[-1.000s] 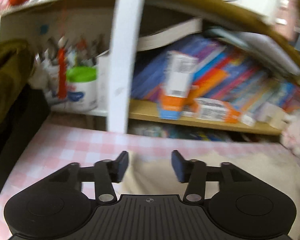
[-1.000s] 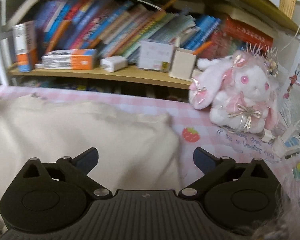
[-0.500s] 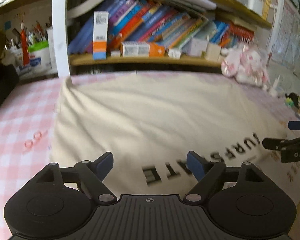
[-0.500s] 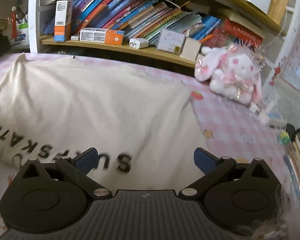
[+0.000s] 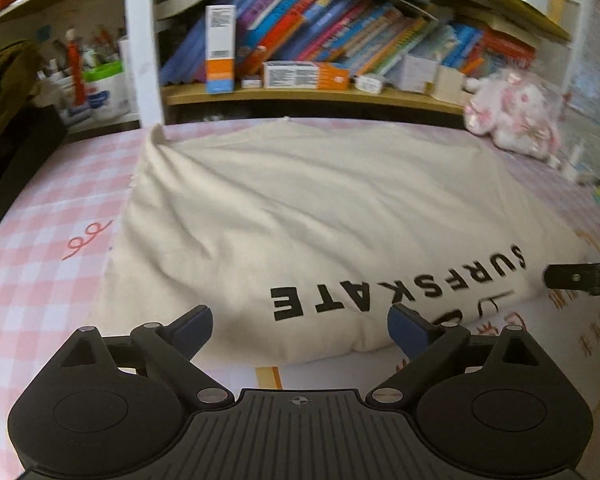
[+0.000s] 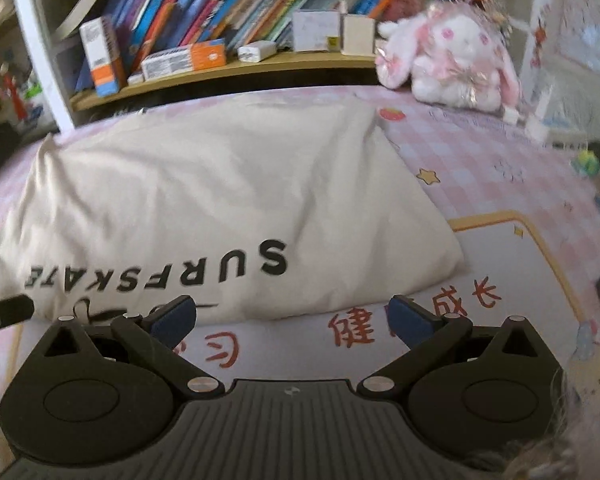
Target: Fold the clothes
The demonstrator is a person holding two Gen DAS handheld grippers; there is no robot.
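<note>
Both tools [image 5: 300, 330] [image 6: 292, 314] pulled back, garment [image 5: 320, 216] released

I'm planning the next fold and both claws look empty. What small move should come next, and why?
Probably lower both claws onto the shirt's near folded edge and pinch it. The left claw and right claw are both open, holding nothing, poised just short of that edge by the SURFSKATE print, while the shirt lies flat on the pink checked tablecloth.

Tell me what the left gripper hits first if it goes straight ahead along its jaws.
The left gripper, jaws open, points at the near folded edge of the cream shirt, by the SURFSKATE print. It would likely meet that edge first, though depth is uncertain.
</note>
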